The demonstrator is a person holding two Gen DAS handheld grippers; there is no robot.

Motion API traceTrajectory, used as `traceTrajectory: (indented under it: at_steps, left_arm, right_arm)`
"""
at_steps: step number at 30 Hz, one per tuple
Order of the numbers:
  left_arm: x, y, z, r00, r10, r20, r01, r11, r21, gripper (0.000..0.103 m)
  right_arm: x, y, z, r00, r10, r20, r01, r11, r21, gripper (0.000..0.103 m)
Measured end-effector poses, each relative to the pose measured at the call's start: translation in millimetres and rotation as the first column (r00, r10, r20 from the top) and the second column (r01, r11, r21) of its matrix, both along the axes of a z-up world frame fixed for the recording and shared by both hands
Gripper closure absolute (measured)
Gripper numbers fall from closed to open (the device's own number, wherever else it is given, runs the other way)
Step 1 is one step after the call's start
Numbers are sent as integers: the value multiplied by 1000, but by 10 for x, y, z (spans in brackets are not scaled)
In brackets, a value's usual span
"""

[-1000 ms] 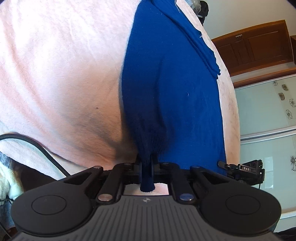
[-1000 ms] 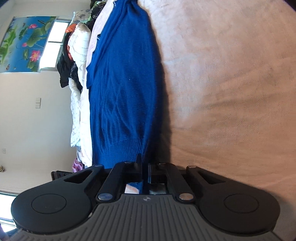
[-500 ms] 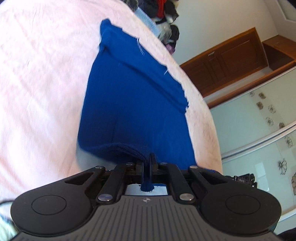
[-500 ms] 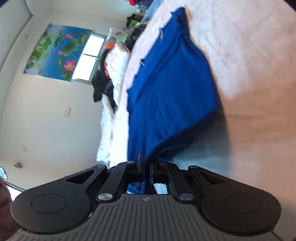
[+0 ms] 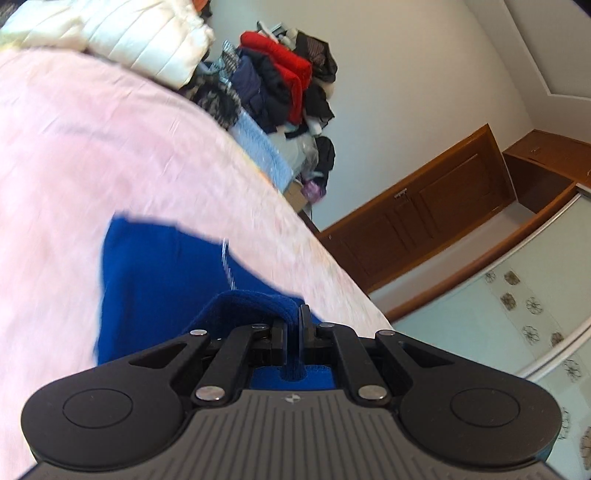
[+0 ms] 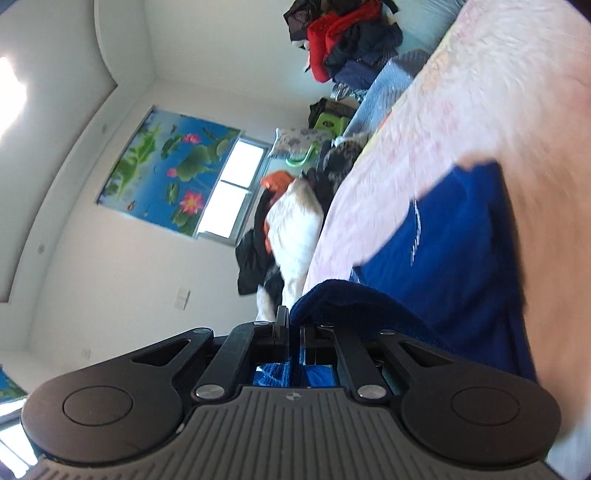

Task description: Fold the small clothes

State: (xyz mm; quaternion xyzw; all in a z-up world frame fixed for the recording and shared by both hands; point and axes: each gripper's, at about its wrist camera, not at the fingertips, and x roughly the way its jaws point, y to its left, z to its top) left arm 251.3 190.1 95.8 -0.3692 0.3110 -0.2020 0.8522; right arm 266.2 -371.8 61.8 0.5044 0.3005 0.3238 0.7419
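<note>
A royal-blue knitted garment (image 5: 155,288) lies on the pink bed cover (image 5: 74,166). My left gripper (image 5: 293,317) is shut on one edge of it, and the pinched cloth shows between the fingers. The same blue garment (image 6: 454,258) fills the right wrist view, with its near edge lifted and curled back over the flat part. My right gripper (image 6: 293,325) is shut on that lifted edge. The far end of the garment lies flat on the pink cover (image 6: 498,92). Both views are motion-blurred.
A pile of loose clothes (image 5: 280,81) with a red item lies past the far end of the bed; it also shows in the right wrist view (image 6: 343,33). A white quilted item (image 5: 122,33) lies at the bed's edge. A wooden door (image 5: 424,221) and glass wardrobe panels (image 5: 517,325) stand to the right.
Both grippers have carried the held edge of the blue garment forward over the rest of it. Less of the garment shows flat ahead, and the views have tilted up toward the room.
</note>
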Motion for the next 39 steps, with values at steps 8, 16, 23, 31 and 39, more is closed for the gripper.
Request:
traceTrajectory:
  at_steps: [8,16,23,31,39]
  left_arm:
    - [1249,-225,-720,970,138,-202,-108,983,149,97]
    - [1077,22,-521,943,332,-15,-330,940,89,29]
    - [1342,-843,-484,984,164,65,-176,876,449,28]
    - [1442,-1298,-960,996,80,24,-73,681,729,23]
    - [958,-1065,-537,990,120,73,-139,742,656,22]
  right_arm:
    - [1333,138,-883,939,-165,-303,138,985,-108,70]
    - [1369,31,-685,972,-195,-131,182,978,-105,40]
    - [1566,375,-555,993,-66,-97,40,967,-252,37]
    - [1420,550,-740,997,-73,-40,45,880,-474,57]
    - [1135,375,-459,992,-115,-57,75,882,-465,34]
